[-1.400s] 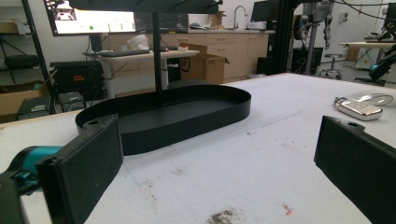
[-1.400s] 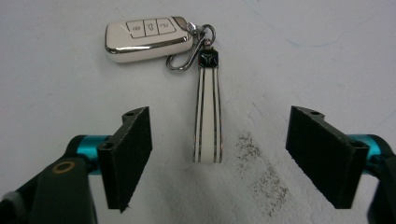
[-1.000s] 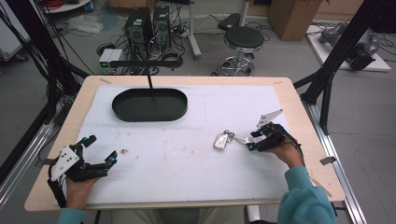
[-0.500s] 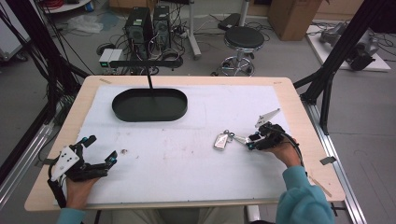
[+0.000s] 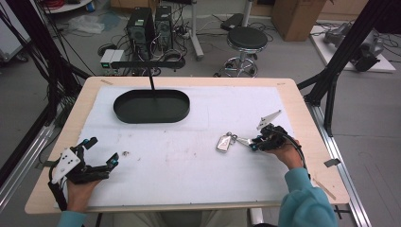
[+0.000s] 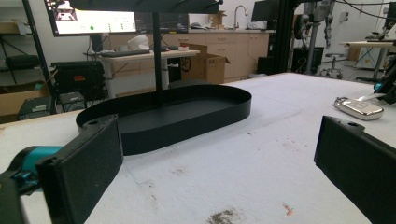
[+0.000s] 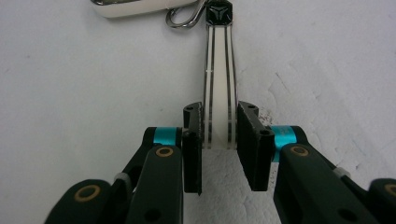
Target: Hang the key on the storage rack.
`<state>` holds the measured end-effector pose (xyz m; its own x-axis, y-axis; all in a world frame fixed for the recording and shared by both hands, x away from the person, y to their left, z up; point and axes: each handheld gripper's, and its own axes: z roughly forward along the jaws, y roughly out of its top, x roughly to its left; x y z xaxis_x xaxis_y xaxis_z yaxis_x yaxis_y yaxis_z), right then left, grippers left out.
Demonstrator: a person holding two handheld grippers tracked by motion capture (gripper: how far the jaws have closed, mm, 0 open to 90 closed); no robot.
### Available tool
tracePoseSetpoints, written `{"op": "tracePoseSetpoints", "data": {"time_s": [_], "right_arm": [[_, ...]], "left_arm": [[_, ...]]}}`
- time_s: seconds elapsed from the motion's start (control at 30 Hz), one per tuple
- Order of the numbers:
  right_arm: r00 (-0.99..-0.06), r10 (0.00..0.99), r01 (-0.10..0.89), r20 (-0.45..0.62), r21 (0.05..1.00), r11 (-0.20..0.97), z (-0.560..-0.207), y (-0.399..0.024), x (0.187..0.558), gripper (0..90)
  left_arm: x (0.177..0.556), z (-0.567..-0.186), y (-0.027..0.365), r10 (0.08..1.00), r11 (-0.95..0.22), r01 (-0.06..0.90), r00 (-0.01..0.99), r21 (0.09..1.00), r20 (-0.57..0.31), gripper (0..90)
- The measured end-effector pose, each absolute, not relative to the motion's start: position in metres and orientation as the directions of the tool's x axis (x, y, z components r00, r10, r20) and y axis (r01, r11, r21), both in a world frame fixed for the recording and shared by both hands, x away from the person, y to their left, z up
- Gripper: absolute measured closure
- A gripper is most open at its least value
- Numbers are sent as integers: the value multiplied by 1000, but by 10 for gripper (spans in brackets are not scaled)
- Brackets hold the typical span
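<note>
Clamping the strap (image 7: 218,88) of the key fob (image 5: 225,142) on the surface (image 5: 198,156), my right gripper (image 7: 219,140) has just closed; my left gripper (image 5: 101,151) gapes empty.

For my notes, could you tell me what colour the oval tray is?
Black oval tray, clearest in the left gripper view.

White table cover (image 5: 189,156) lies open between the 2 hands; no clutter on the middle stretch. Black oval tray (image 5: 151,106) with upright post (image 5: 152,81) blocks the far left. Key fob (image 5: 226,143) with strap (image 7: 218,93) lies right of centre, just beside the right gripper (image 5: 253,143). Left gripper (image 5: 101,156) sits near left corner, well apart from tray.
</note>
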<state>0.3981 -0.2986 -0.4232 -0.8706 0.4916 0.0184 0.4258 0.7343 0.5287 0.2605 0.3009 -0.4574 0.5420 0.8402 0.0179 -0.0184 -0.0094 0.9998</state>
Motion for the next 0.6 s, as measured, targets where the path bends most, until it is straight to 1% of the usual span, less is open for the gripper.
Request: {"op": "tracePoseSetpoints", "data": {"time_s": [0.2,0.4,0.53,0.6], "right_arm": [[-869,494,435,34,531,728,-422,-298,397,740],[-878,476,422,45,540,728,-420,-301,396,741],[-881,472,415,45,553,722,-418,-301,395,742],[-887,460,400,48,578,711,-415,-300,393,742]], "left_arm": [[261,-457,301,841,-10,-18,540,1000,18,17],[261,-457,300,846,-12,-12,533,1000,17,17],[263,-456,298,858,-30,11,513,999,20,17],[263,-456,297,865,-34,14,501,999,22,17]]}}
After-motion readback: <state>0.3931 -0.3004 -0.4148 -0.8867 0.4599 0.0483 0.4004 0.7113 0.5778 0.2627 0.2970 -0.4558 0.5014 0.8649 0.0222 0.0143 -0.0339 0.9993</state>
